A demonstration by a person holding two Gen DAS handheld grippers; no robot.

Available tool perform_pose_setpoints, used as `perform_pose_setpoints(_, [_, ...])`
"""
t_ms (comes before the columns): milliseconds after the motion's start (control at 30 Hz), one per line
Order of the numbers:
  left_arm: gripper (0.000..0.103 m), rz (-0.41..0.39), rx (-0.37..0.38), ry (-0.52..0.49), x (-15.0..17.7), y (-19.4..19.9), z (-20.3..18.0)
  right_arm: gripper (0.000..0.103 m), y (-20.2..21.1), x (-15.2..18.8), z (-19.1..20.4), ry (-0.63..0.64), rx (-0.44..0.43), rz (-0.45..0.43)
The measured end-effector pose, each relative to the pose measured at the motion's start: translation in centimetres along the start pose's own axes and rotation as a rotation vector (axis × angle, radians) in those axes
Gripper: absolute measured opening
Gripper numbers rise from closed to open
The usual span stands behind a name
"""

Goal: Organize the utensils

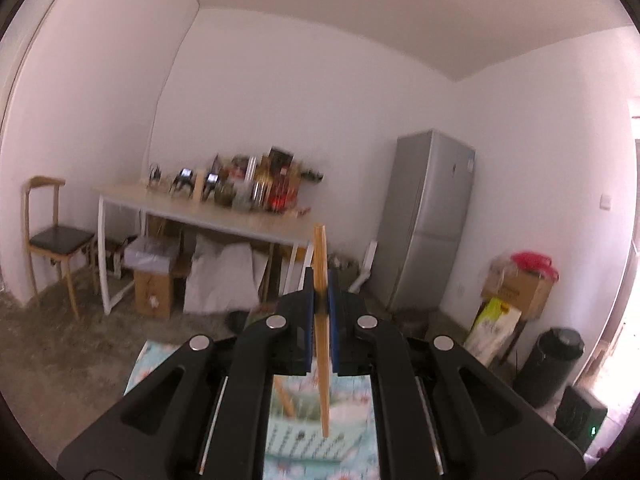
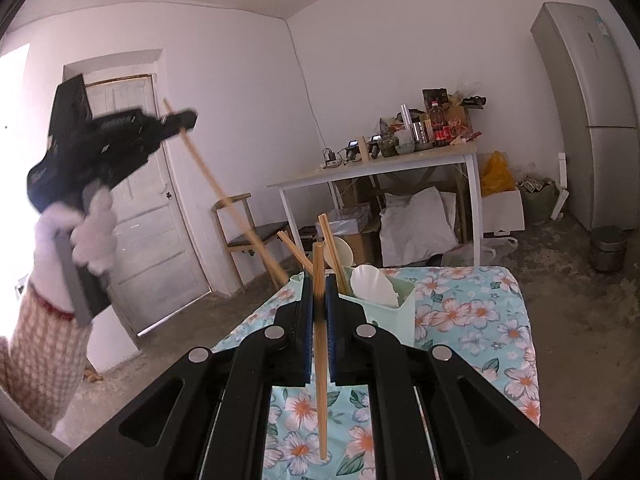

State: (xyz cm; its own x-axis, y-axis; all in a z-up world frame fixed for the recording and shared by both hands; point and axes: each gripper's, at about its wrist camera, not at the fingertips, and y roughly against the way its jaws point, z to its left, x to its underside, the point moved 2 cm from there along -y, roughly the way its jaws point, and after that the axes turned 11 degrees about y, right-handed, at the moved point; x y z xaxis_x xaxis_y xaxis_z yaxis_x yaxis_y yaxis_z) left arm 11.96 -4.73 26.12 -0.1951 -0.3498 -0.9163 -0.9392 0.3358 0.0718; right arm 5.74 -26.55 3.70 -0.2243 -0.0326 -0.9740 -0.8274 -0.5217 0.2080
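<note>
In the left wrist view my left gripper (image 1: 320, 292) is shut on a wooden chopstick (image 1: 320, 248) that stands nearly upright between the blue pads. Its lower end hangs over a blurred mint-green utensil holder (image 1: 304, 440). In the right wrist view my right gripper (image 2: 319, 292) is shut on a second chopstick (image 2: 320, 380), also upright, just in front of the holder (image 2: 400, 312). The holder contains several chopsticks (image 2: 332, 248) and white spoons (image 2: 372, 284). The left gripper (image 2: 186, 120) is raised at upper left, and its chopstick (image 2: 224, 196) slants down toward the holder.
The holder stands on a floral tablecloth (image 2: 472, 312). Beyond are a white table (image 2: 380, 168) crowded with bottles and boxes, a grey fridge (image 2: 592, 112), a wooden chair (image 2: 248, 240), a door (image 2: 144, 216) and a bin (image 2: 608, 248). A white-gloved hand (image 2: 94, 232) grips the left tool.
</note>
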Motion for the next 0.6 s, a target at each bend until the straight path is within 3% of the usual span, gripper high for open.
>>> perform_pose_setpoints(300, [0.005, 0.009, -0.032, 0.033, 2.8, -8.1, 1.7, 0.006, -0.6, -0.2, -1.1, -0.022, -0.001, -0.002])
perform_pose_setpoints(500, [0.006, 0.085, -0.092, 0.06, 6.9, -13.0, 4.1, 0.006, -1.2, -0.1, -1.6, -0.029, 0.008, 0.014])
perform_pose_setpoints(567, [0.021, 0.111, -0.114, 0.085, 8.0, -13.7, 5.2, 0.006, -1.4, 0.1, -1.7, -0.028, 0.014, 0.024])
perform_pose_setpoints(600, [0.037, 0.119, -0.119, 0.096, 8.2, -13.9, 5.7, 0.006, -1.5, 0.0, -1.8, -0.028, 0.015, 0.028])
